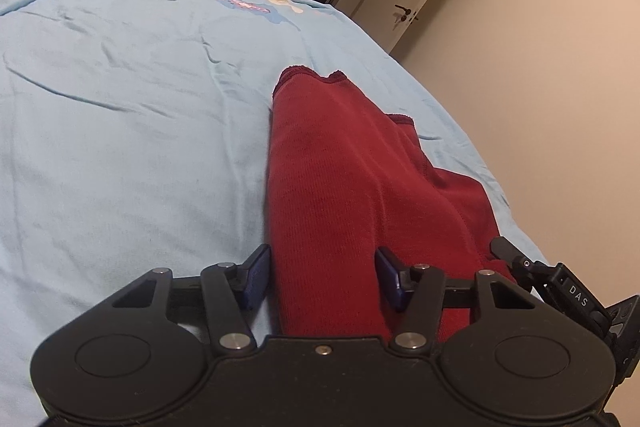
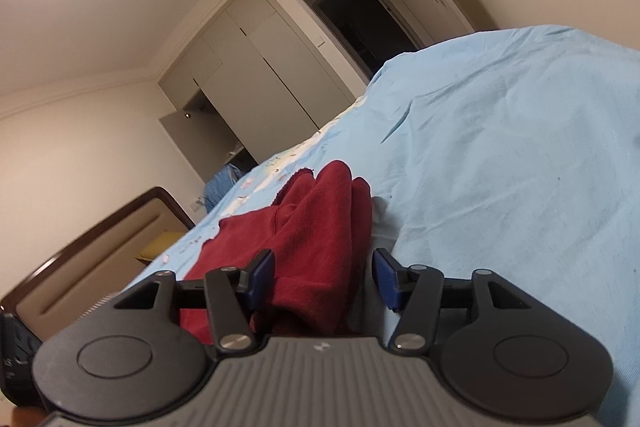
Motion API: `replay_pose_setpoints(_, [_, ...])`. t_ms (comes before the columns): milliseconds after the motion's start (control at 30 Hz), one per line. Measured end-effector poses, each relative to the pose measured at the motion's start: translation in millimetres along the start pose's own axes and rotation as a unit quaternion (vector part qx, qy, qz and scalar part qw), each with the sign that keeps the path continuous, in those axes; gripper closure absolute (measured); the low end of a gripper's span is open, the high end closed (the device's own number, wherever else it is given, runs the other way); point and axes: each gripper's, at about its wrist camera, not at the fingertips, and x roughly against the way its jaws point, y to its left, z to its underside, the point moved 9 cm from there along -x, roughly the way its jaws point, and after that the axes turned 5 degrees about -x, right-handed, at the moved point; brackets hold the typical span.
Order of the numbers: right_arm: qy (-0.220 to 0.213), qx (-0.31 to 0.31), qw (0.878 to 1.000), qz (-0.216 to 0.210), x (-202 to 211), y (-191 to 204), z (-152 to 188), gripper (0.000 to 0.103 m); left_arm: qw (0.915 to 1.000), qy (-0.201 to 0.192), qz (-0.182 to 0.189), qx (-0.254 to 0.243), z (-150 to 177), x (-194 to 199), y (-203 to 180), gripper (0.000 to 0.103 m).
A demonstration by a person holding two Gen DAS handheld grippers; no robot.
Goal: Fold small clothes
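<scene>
Lying on the bedsheet (image 1: 120,107), the red garment (image 1: 340,187) runs toward 12 o'clock between both wide-spread, empty grippers, left (image 1: 322,277) and right (image 2: 323,277).

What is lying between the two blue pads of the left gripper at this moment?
In the left wrist view, the red garment lies between the open left gripper's pads, on the light blue bedsheet. Nothing else is in that gap.

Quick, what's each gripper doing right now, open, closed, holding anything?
Left gripper: open, jaws on either side of the red cloth, not clamped.
Right gripper: open, the red cloth between its jaws, not clamped.
</scene>
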Motion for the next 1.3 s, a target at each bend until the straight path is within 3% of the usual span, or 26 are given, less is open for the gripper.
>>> replay_pose_setpoints(200, [0.000,-0.040,0.999,-0.017,1,-14,-6,0.044,0.9998,-0.002,0.014,0.018,0,-2,4,0.046])
replay_pose_setpoints(433, [0.021,-0.031,0.999,-0.006,-9,-20,-5,0.068,0.9999,-0.001,0.003,0.014,-1,-1,1,0.047])
replay_pose_setpoints(533, [0.025,-0.021,0.999,0.001,-13,-19,-4,0.073,0.9999,0.001,-0.011,0.005,-2,-1,-4,0.049])
replay_pose_setpoints(833, [0.015,0.023,0.999,0.027,-11,-6,-1,0.083,0.9991,0.012,-0.027,-0.032,-14,7,-21,0.066])
replay_pose_setpoints(1100, [-0.004,0.108,0.993,0.039,1,48,-9,0.088,0.9986,-0.016,0.016,-0.049,-38,26,-34,0.071])
replay_pose_setpoints(1300, [-0.013,0.148,0.989,0.021,-18,100,-15,0.089,0.9967,-0.044,0.017,-0.066,-63,43,-28,0.071])
